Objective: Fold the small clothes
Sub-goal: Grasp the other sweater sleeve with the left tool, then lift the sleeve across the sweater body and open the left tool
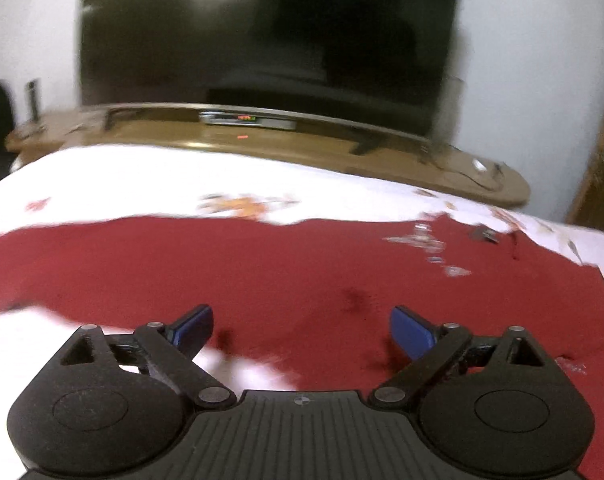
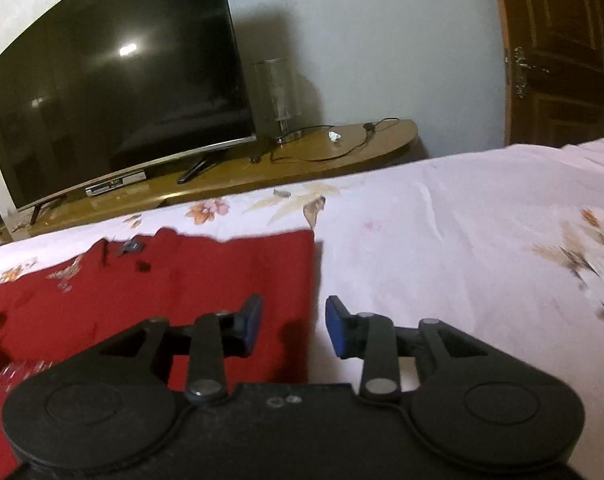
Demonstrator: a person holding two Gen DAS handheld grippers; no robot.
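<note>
A dark red garment (image 1: pixel 286 264) lies spread flat on a white floral bedsheet (image 1: pixel 142 176). It has a silvery print near its far right part. My left gripper (image 1: pixel 301 332) is open and empty, low over the garment's near edge. In the right wrist view the same garment (image 2: pixel 206 276) fills the left side, with its straight right edge running down the middle. My right gripper (image 2: pixel 293 326) is open and empty, straddling that right edge, left finger over the cloth and right finger over the bedsheet (image 2: pixel 462 240).
A large dark TV (image 2: pixel 114 100) stands on a low wooden stand (image 2: pixel 322 152) beyond the bed's far edge, with a set-top box, a glass lamp (image 2: pixel 280 96) and a black cable. A wooden door (image 2: pixel 562 48) is at the right.
</note>
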